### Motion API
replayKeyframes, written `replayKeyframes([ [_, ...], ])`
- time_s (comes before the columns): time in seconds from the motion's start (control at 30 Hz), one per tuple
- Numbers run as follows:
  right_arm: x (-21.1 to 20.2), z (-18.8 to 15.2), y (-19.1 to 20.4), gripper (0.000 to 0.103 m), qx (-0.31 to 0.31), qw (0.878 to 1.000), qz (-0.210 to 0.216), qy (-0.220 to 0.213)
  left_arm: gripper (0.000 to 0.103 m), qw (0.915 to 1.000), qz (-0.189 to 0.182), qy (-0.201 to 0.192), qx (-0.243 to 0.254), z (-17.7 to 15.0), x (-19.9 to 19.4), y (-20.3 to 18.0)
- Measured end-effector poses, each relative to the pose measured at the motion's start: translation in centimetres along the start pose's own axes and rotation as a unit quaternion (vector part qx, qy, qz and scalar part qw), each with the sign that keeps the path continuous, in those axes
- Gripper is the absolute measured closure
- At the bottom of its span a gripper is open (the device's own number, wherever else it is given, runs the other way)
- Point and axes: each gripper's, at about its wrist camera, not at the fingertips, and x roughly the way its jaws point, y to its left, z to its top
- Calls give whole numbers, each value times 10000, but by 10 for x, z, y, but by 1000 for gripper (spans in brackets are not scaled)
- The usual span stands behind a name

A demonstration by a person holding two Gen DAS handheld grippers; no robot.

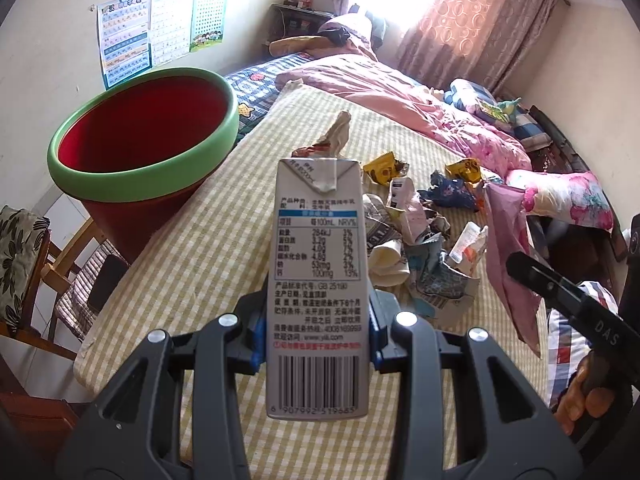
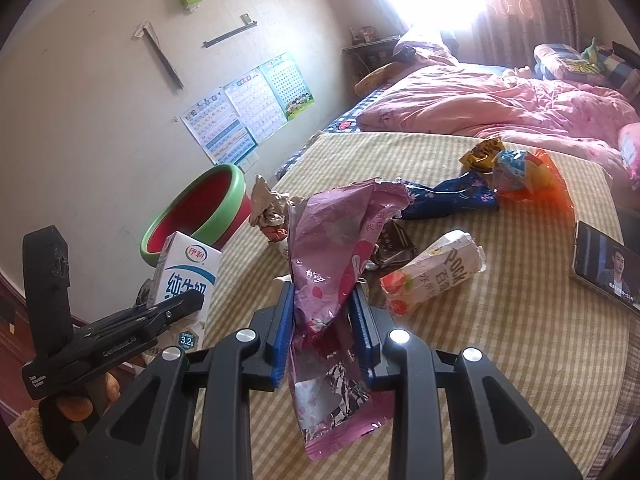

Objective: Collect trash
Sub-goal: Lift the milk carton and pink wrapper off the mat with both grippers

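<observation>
Grey cardboard and pink foil fill the two grippers above a bed spread with a yellow checked sheet [image 1: 224, 216]. The left gripper [image 1: 318, 330] is closed on a milk carton [image 1: 318, 264], blue pads pressing its narrow sides low on the body, the folded top pointing away. The right gripper [image 2: 322, 328] is closed on a crumpled pink wrapper [image 2: 332, 264], pinched about mid-length with loose ends trailing both ways.

The carton looks stiff and probably light if empty; its flat sides suit a side grip, though hard squeezing would likely dent it. The wrapper looks nearly weightless, slick and limp, best pinched where it bunches.

From the left wrist, the red bin with a green rim [image 1: 140, 168] stands at the left edge of the bed, with the nutrition panel facing the lens and a litter pile [image 1: 420, 232] far right. From the right wrist, the carton's branded front shows, plus a strawberry snack box [image 2: 432, 272] and a phone [image 2: 604, 268] playing video at the right.
</observation>
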Motion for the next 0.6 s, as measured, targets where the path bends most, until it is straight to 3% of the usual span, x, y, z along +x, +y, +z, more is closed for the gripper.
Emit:
replayKeyframes([
  [0.6,11,0,8,75,-62,9998,122,109,67,9999,95,-19,-121,-1,-4,9],
])
